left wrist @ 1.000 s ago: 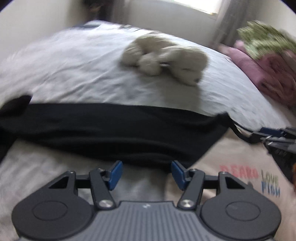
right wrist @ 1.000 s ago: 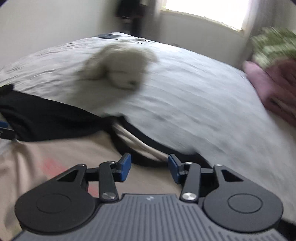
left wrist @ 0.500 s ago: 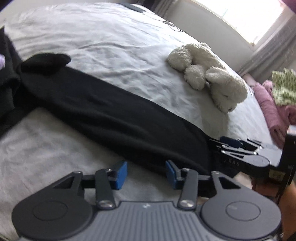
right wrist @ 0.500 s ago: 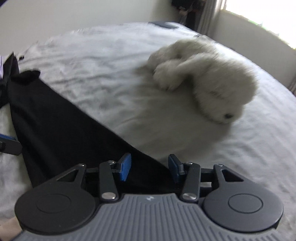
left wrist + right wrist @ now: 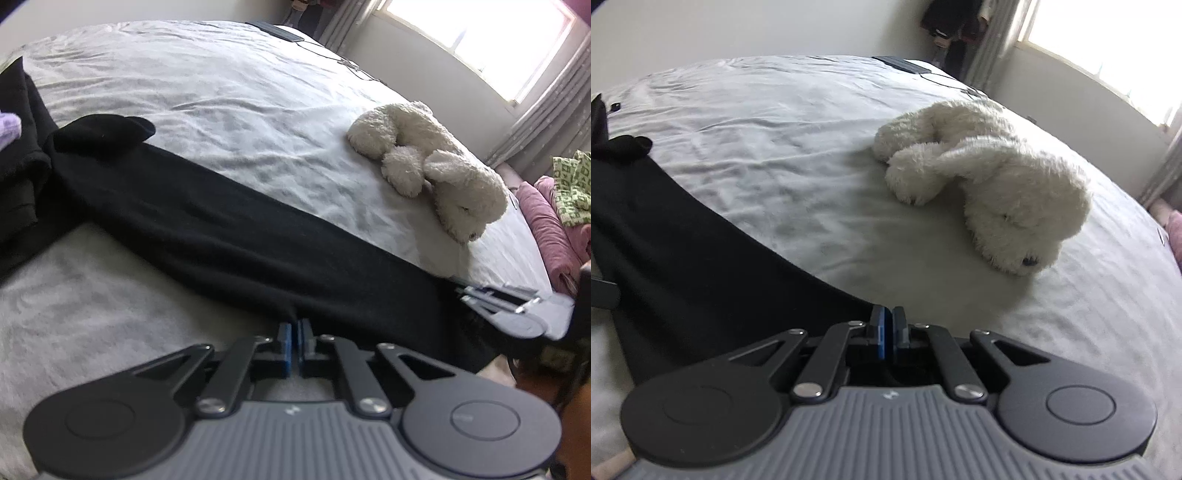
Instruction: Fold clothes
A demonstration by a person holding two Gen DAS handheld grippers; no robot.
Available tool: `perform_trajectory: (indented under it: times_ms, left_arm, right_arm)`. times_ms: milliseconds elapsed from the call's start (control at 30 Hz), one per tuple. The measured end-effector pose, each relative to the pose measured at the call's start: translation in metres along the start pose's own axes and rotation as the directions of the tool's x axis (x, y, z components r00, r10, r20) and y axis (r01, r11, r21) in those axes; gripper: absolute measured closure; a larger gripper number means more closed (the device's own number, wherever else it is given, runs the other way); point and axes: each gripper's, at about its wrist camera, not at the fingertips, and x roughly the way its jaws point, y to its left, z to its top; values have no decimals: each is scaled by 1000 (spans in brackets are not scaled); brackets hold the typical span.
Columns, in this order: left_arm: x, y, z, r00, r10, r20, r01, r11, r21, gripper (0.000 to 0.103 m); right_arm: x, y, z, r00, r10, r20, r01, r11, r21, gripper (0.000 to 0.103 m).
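Where the black garment (image 5: 229,236) stretches in a long band across the bed (image 5: 207,81), the left hand-held gripper (image 5: 294,339) tilts downward, its blue pads pinching the cloth's near edge. The right hand-held gripper (image 5: 886,328) (angled down likewise) is clamped on the band's end corner. A white plush toy (image 5: 990,184) lies beyond; no writing is legible.

Bare grey bedsheet (image 5: 783,122) lay open ahead of my grippers, plush toy (image 5: 993,181) blocking ahead-right, black garment (image 5: 207,236) spread left.
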Motion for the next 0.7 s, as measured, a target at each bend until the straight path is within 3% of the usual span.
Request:
perform_trajectory:
  times_ms: [167,300,433,600,700]
  left_arm:
    - [-5,-2,1,1000,-7,30,7,1000,12,101]
    - [-5,-2,2,999,-8,41,7,1000,17,101]
    - [0,5,4,1000,-25,-4,25,999,-45,100]
    - [-3,6,5,1000,-11,4,11,999,-53,99]
    - [-3,9,5,1000,-5,1,5,998,-67,99]
  right_arm:
    - [8,6,-4,998,-55,29,55,998,21,99]
    - [11,6,-4,988,-144,53,144,989,15,102]
    - [-1,-4,-13,992,-106,67,98,989,113,102]
    - [-39,-15,-32,991,-70,118,39,967,252,90]
    - [-57,-20,-50,993,1,115,-39,944,327,90]
